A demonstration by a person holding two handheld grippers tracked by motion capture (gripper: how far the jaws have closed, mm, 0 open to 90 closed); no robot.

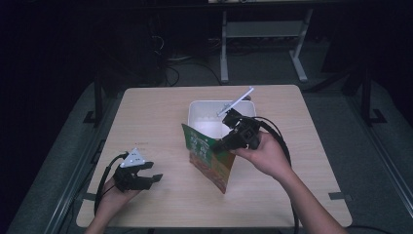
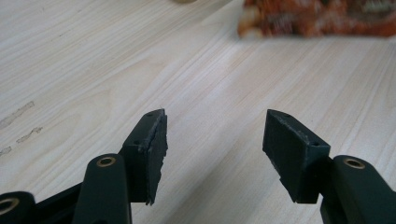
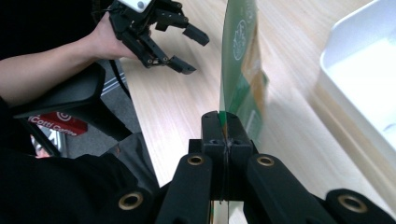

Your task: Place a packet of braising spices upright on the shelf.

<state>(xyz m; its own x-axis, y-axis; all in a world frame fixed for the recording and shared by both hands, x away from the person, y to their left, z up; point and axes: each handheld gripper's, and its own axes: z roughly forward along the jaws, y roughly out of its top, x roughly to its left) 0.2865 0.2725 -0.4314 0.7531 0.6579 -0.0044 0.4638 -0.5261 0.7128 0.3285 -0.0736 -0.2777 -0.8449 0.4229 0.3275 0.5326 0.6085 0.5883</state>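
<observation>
Work on the snack bag seems to be at a middle stage, as far as I can judge. At the near left of the wooden table (image 1: 156, 122), the left gripper (image 1: 155, 178) rests low over the surface with its two jaws well apart and nothing between them; in the left gripper view only bare wood lies between the fingertips (image 2: 156, 135), and the orange edge of the snack bag (image 2: 317, 18) shows far ahead, apart from them. Moving to the right, near the middle of the table, the snack bag (image 1: 209, 156) is held up in the air, green and orange, with its lower corner close to the table. The right gripper (image 1: 225, 144) has it: in the right gripper view the jaws are pressed together on the thin edge of the bag (image 3: 240, 70), which stands upright in front of the camera. Just behind the bag, on the far side, stands a white bin (image 1: 202, 109) with a white stick-like part (image 1: 238, 100) leaning over its far right corner. So picking up looks done, I think. What is left is probably to carry the bag over the bin and release it there, or to let the left gripper take the other side; I cannot tell which.
</observation>
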